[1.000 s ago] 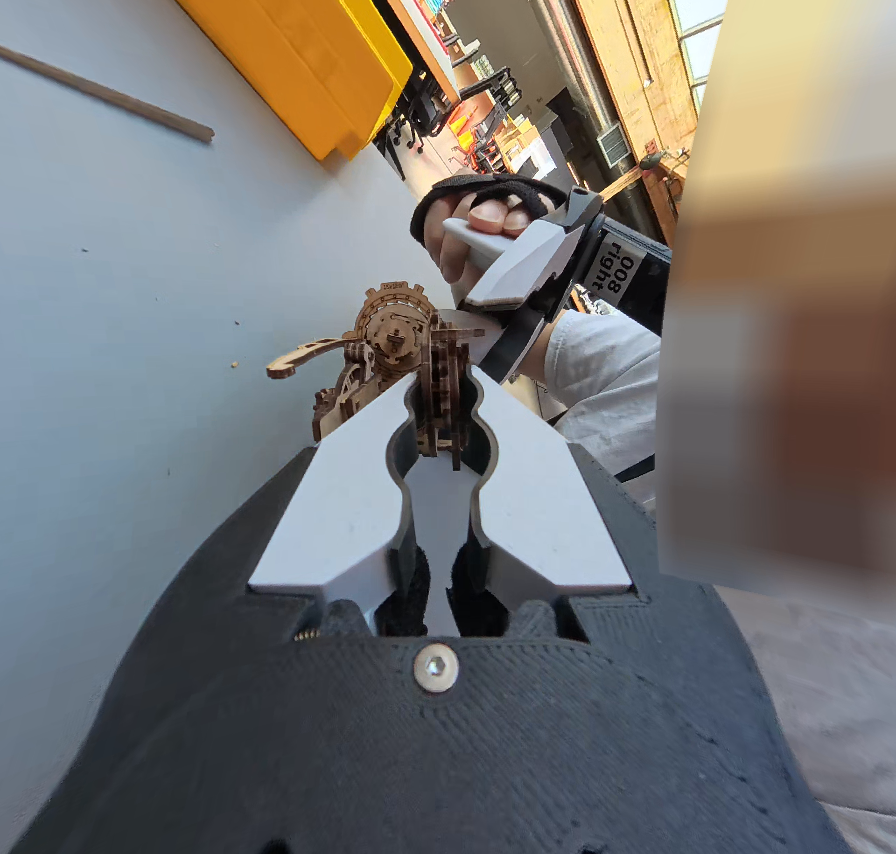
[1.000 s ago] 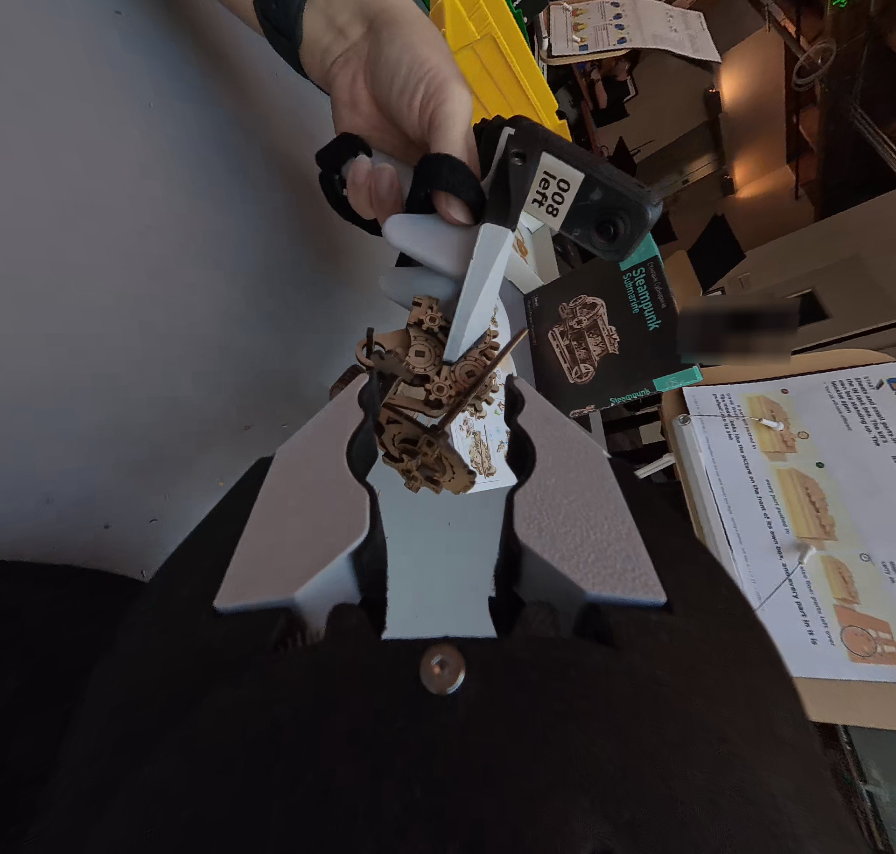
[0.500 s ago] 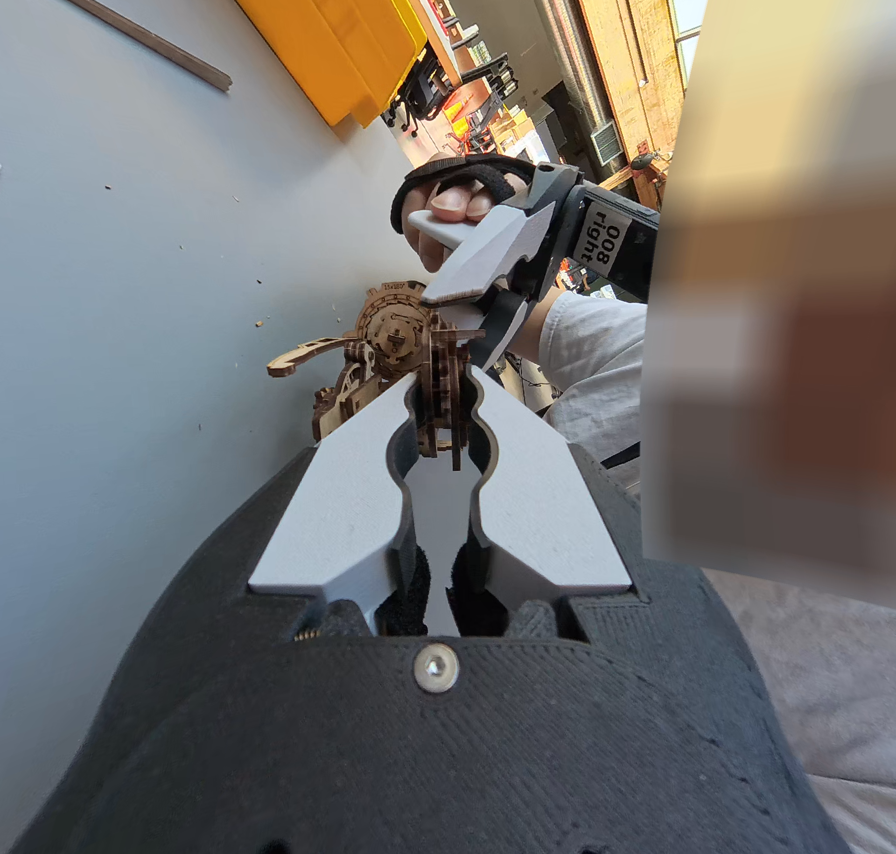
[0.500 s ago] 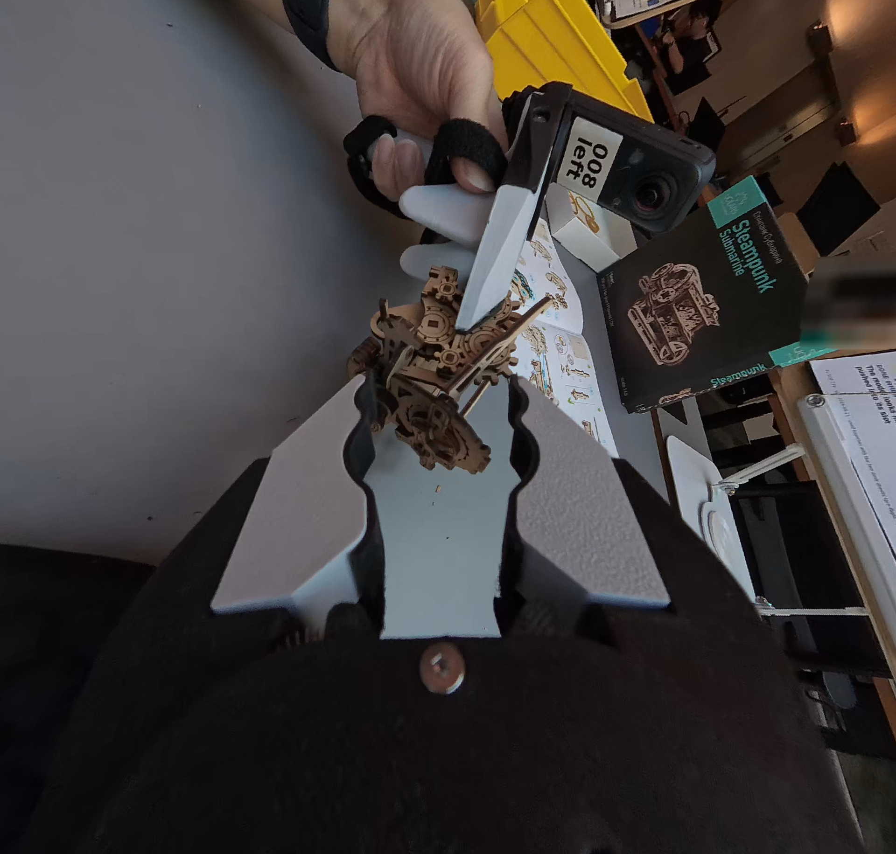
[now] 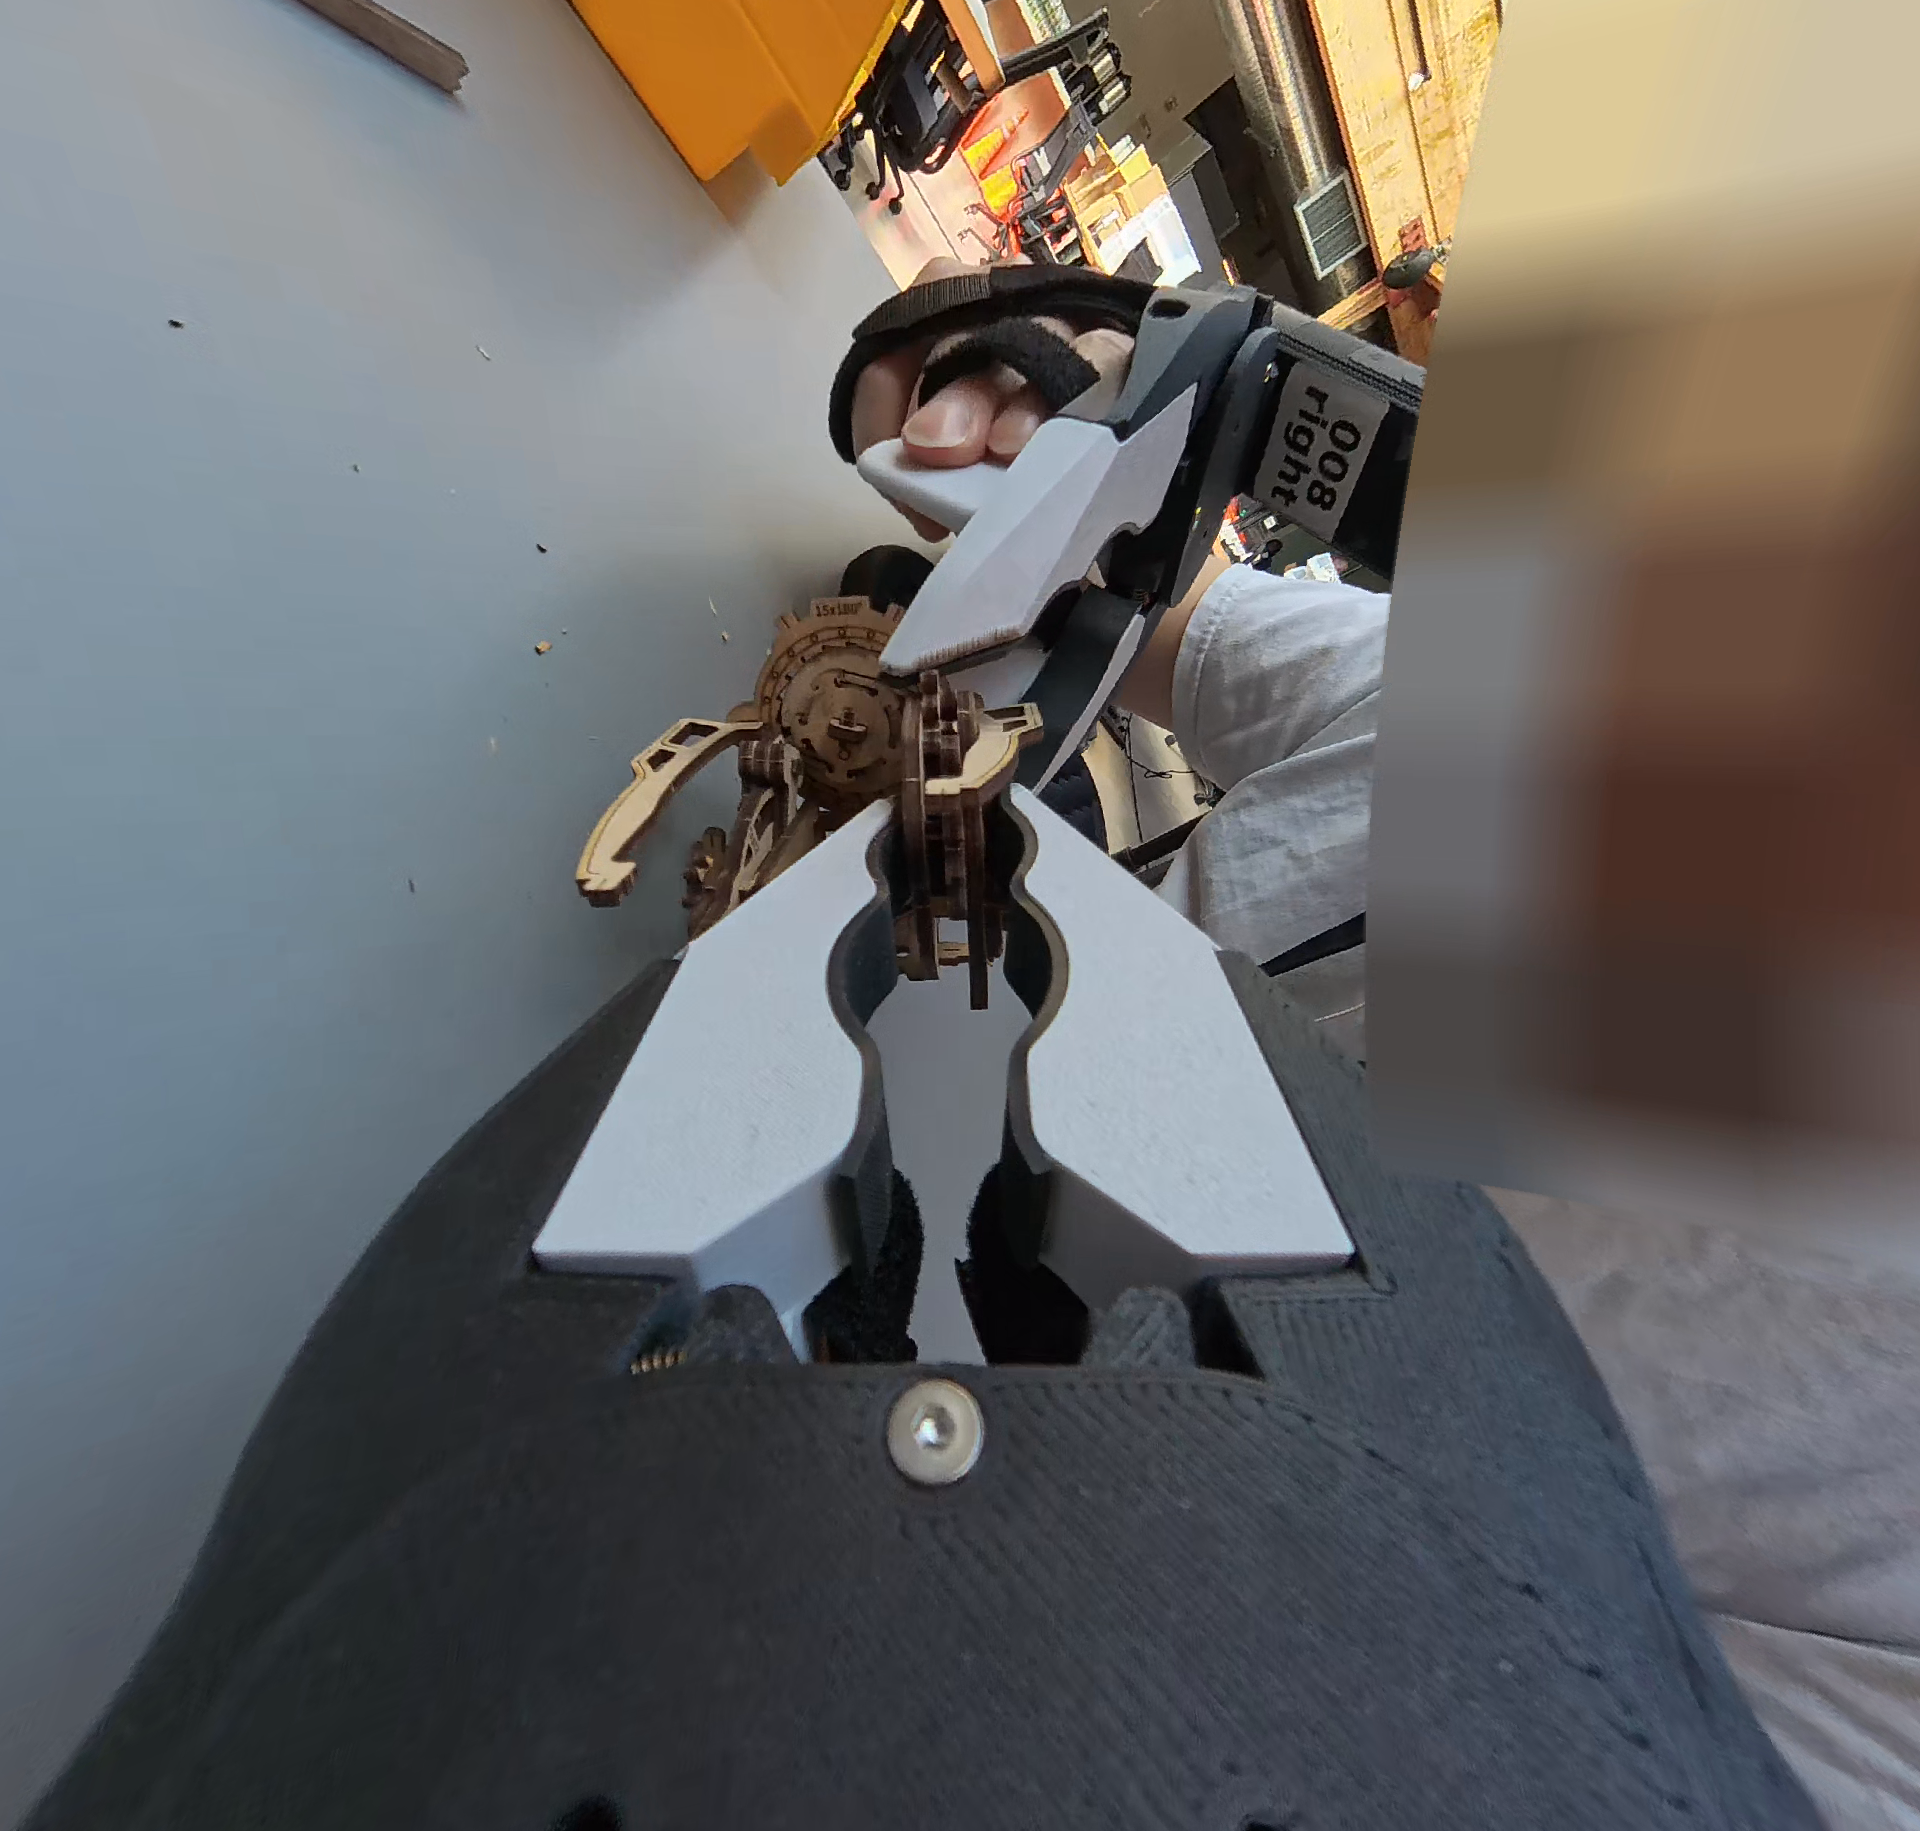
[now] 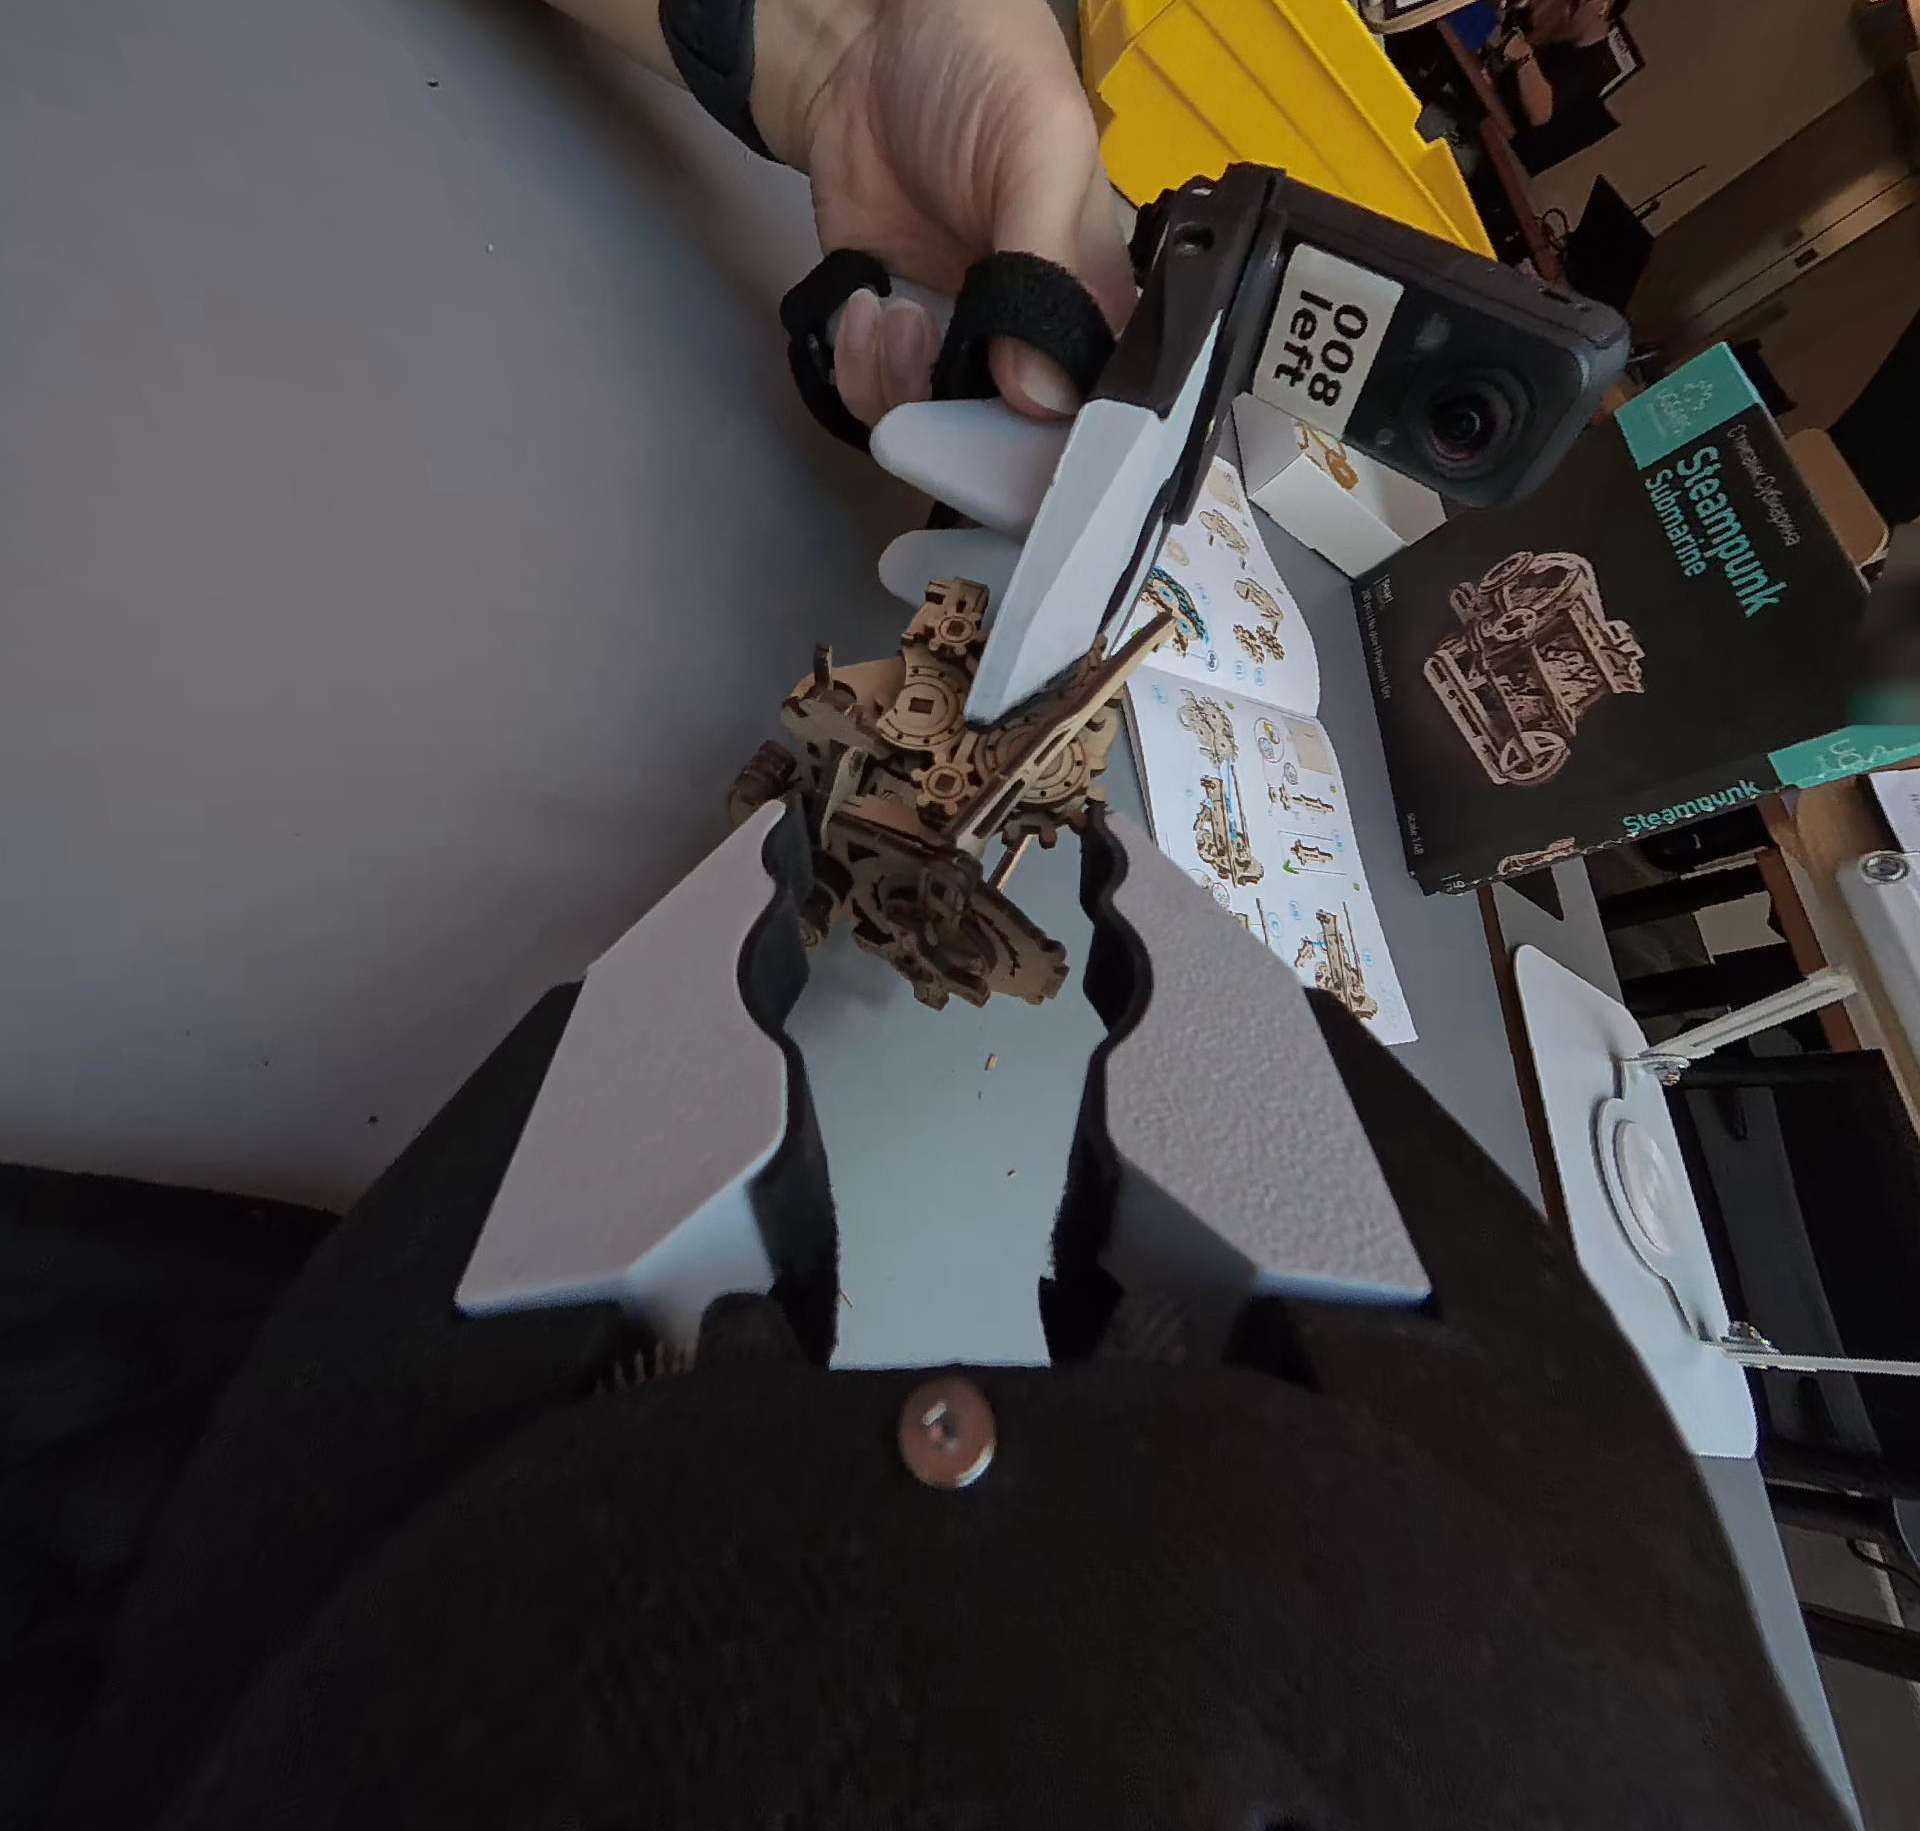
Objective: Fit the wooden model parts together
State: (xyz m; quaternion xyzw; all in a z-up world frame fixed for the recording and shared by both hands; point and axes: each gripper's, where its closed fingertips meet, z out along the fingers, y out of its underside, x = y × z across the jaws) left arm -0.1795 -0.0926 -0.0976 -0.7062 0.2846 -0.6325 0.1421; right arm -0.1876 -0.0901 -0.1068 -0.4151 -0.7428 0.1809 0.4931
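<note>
Though partly hidden, wooden model (image 5: 914,794) between left tongs (image 5: 948,825), right tongs (image 6: 935,836) perhaps just beside.

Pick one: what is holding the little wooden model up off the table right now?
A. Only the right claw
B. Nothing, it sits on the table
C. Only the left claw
C. In the left wrist view the left claw is pinched shut on the wooden model, while in the right wrist view the right claw is open around it.
</note>
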